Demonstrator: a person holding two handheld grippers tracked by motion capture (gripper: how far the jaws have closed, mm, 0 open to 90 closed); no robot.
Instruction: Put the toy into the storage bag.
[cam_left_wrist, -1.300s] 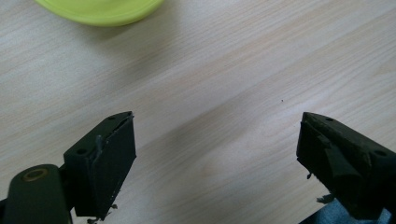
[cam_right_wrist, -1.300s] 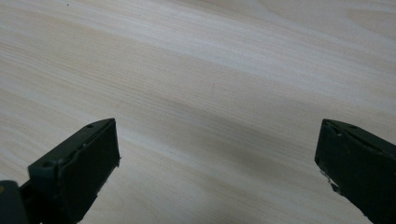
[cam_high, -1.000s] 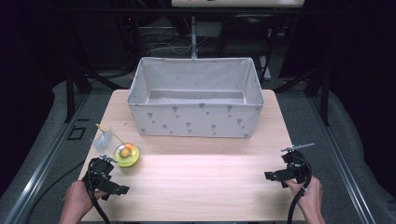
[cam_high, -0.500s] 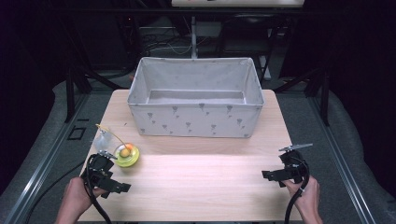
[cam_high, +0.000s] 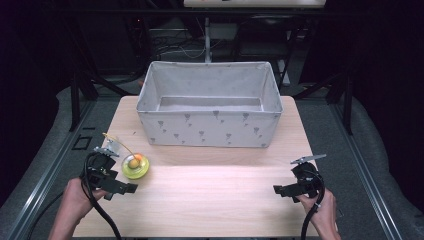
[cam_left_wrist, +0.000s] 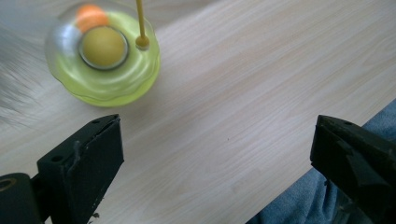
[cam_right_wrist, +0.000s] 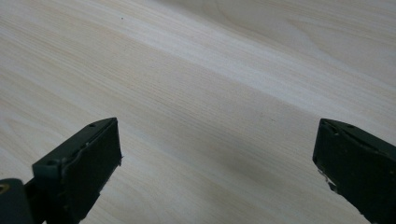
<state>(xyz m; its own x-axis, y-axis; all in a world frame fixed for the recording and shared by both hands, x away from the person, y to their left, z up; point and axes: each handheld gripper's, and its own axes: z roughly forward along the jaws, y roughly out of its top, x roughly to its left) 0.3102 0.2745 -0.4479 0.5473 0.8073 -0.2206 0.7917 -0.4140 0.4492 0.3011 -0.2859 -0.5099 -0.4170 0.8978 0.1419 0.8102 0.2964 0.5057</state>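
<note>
Nearby, yellow-green toy (cam_left_wrist: 103, 53), orange ball inside, thin stick; left gripper (cam_left_wrist: 212, 170) spread wide, empty.

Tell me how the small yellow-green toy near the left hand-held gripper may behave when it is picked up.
The yellow-green toy looks round and smooth, so it may slip or roll between flat jaws. Its thin yellow stick seems likely to bend or catch. It is small, probably light, and may skid on the table.

light: bright on table (cam_high: 210, 190), dark surround | shadows: soft | blur: yellow-green toy (cam_left_wrist: 105, 53) smeared, high view grainy
</note>
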